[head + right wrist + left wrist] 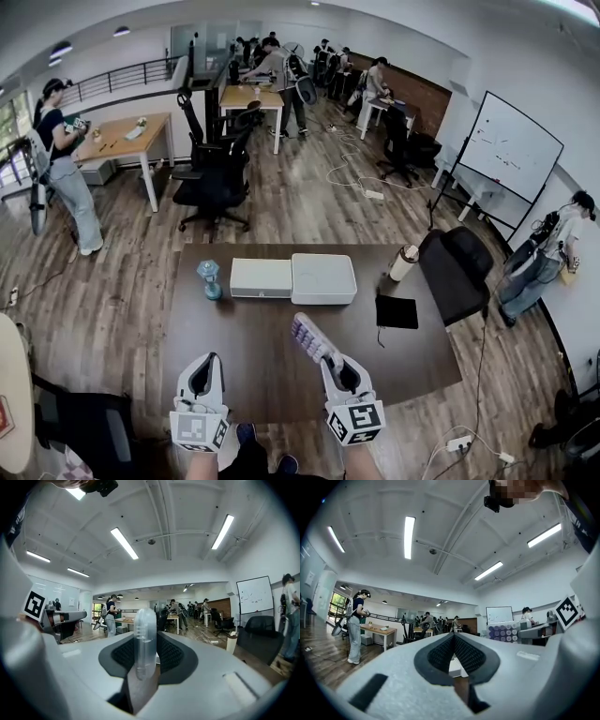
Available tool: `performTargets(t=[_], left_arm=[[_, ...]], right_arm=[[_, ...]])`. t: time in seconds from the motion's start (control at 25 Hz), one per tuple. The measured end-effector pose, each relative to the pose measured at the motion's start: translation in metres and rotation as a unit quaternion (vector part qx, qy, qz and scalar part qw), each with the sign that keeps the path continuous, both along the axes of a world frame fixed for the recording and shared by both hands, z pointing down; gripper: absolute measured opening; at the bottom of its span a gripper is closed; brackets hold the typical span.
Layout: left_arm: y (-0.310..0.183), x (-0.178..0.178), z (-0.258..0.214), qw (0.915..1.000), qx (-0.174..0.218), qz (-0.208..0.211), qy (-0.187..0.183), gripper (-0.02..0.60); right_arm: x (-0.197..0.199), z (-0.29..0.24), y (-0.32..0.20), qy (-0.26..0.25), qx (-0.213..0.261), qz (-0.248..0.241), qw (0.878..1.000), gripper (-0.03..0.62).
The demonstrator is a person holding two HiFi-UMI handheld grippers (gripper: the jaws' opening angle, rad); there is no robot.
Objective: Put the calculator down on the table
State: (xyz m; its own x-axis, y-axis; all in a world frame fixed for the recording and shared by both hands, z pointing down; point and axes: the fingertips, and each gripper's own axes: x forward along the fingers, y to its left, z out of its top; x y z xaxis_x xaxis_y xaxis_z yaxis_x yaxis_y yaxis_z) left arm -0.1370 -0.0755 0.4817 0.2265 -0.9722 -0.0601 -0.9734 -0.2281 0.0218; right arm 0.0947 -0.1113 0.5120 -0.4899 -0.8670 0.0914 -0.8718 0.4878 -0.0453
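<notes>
Calculator [313,338] is clamped by its near end, on edge, between the right gripper's [336,366] fingers. It juts forward over the worktop [253,347] and seems not yet to rest on it. That end grip probably lets it be laid flat. The left gripper [203,367] hovers beside it, fingers closed on nothing, apparently just keeping clear. The white boxes [292,277] sit well ahead.

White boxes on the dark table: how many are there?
2. The smaller box lies near the far edge of the table; the larger box lies directly to its right. Nothing seems to hide another.
</notes>
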Motion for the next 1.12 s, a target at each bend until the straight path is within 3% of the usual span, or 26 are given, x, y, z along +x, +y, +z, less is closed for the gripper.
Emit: performTargets(t=[0.32, 0.6, 1.12], left_arm=[[-0.080, -0.050, -0.006, 0.9997, 0.012, 0.020, -0.001, -0.005], [-0.126, -0.072, -0.007, 0.9989, 0.016, 0.044, 0.001, -0.005], [-0.175, -0.069, 0.009, 0.9988, 0.008, 0.043, 0.024, -0.005]], right_arm=[[-0.053, -0.013, -0.069, 0.011, 0.018, 0.013, 1.000, 0.115], [-0.073, -0.011, -0.103, 0.019, 0.015, 0.036, 0.999, 0.115], [-0.078, -0.001, -0.158, 0.026, 0.013, 0.016, 0.999, 0.115]])
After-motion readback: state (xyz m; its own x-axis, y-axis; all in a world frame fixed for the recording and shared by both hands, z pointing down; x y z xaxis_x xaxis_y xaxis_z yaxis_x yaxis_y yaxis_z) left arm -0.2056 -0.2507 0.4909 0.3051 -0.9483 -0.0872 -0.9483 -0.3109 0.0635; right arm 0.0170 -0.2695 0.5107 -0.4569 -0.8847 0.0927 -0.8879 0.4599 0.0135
